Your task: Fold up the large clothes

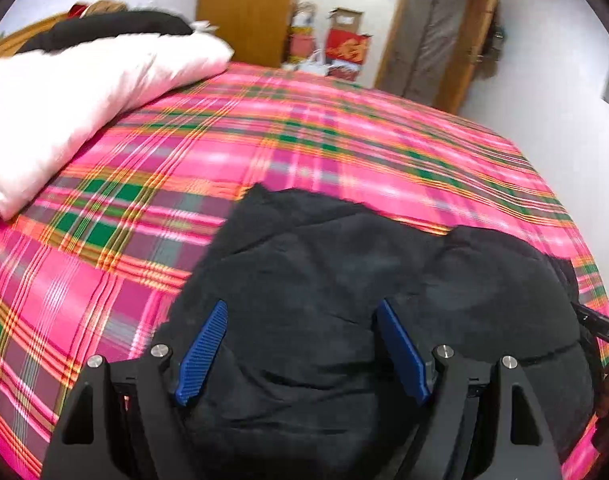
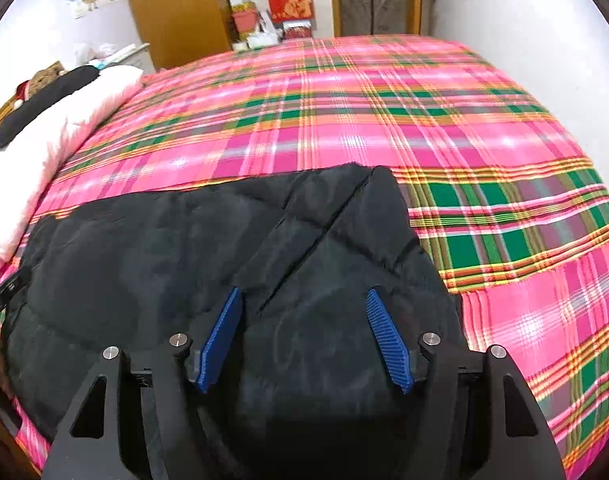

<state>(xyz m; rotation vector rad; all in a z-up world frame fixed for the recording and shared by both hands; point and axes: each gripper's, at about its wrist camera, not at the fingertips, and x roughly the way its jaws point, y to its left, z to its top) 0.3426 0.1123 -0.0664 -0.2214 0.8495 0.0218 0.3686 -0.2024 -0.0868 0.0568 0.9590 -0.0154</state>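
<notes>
Jacket (image 1: pixel 344 280) – black, quilted – lies on the plaid bed (image 1: pixel 264 128) near its front edge, w/ left hand-held gripper (image 1: pixel 302 308) and right hand-held gripper (image 2: pixel 302 296) over it, jaws apart, holding nothing – best to pinch matching near-edge layers before folding.

Both the left gripper (image 1: pixel 302 308) and the right gripper (image 2: pixel 300 296) have black frames, ribbed blue pads and round silver screws.
</notes>
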